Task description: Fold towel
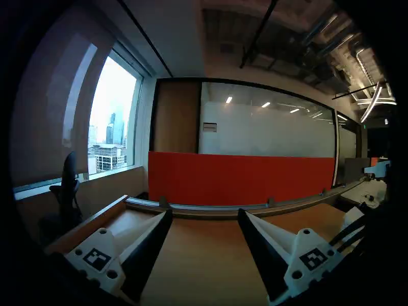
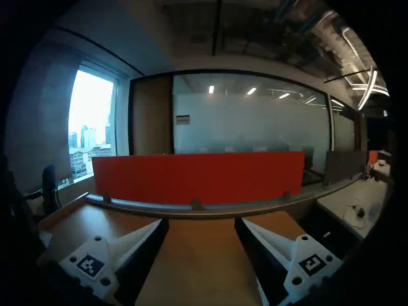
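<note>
The left gripper point(image 1: 204, 211) holds its white plastic fingers spread wide over the brown wooden desk point(image 1: 204, 260). The right gripper point(image 2: 200, 220) is spread the same way. A pale white piece point(image 1: 353, 216), perhaps the towel, lies dimly to the right of the left gripper. A red partition panel point(image 1: 239, 178) stands behind the desk.

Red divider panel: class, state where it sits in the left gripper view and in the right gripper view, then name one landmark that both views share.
Left gripper view: the red divider panel spans the centre and runs to the right, behind the far edge of the wooden desk.
Right gripper view: the red divider panel spans the centre and reaches farther left, again behind the desk.
Shared landmark: the bright window, to the panel's left.
</note>
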Action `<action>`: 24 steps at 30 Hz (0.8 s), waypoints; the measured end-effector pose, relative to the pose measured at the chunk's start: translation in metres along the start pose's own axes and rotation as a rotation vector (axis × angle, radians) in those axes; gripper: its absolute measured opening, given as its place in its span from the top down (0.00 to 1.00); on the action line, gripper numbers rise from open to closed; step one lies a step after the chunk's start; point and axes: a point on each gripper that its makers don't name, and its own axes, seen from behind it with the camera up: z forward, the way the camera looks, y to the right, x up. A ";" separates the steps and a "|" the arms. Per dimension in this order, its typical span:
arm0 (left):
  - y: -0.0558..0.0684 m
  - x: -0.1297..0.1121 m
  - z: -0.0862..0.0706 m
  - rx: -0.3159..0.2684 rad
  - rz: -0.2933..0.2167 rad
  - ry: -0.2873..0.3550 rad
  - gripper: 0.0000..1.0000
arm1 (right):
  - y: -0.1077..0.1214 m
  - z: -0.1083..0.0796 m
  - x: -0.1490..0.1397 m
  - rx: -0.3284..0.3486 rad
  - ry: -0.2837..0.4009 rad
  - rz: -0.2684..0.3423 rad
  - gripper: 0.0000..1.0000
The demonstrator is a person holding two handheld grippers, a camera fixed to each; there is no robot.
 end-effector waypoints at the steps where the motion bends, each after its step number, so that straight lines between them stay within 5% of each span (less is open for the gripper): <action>1: 0.000 -0.004 0.000 -0.001 0.001 0.002 0.05 | -0.001 -0.001 0.000 -0.001 0.002 -0.004 0.00; 24: -0.012 -0.103 -0.005 0.021 0.013 0.058 0.05 | -0.015 0.016 -0.046 -0.008 0.010 -0.066 0.00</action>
